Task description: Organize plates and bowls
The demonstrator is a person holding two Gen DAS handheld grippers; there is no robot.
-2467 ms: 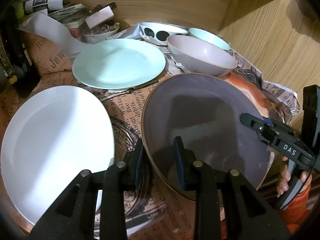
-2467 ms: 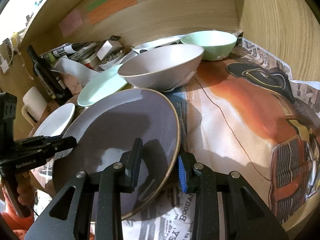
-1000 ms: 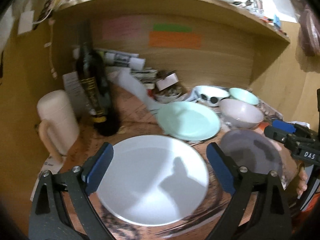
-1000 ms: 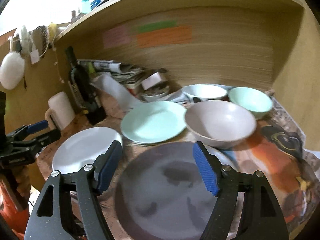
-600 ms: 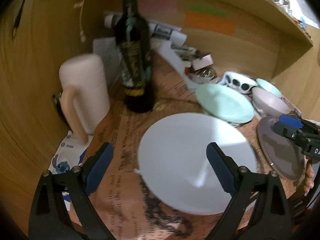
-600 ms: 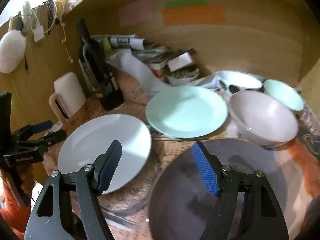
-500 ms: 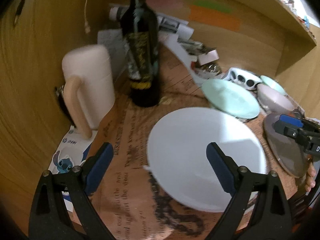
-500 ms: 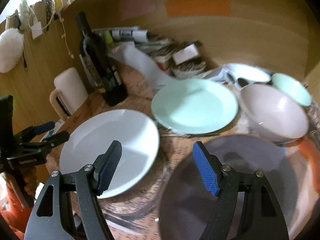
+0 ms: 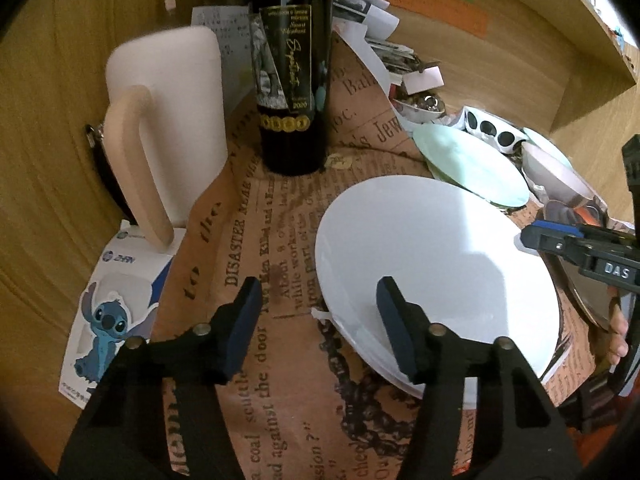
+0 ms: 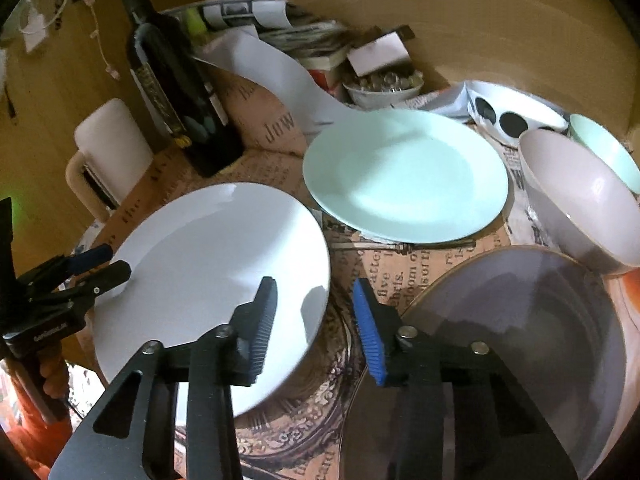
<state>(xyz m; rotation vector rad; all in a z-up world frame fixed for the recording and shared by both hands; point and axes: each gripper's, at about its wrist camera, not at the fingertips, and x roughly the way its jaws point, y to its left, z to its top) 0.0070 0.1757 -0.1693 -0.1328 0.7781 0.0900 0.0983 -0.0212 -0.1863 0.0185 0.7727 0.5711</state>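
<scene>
Both tongs (image 9: 316, 304) (image 10: 314, 312) newly narrowing astride flat-lying white plate (image 9: 436, 256) rim.

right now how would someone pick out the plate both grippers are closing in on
Find the tall dark wine bottle at the desk's back left. In front of it lies the round, glossy white plate; the other plates beside it are mint green and grey-purple.

White plate (image 10: 208, 256), mint plate (image 10: 404, 176), grey plate (image 10: 520, 340) flat, apart.
</scene>
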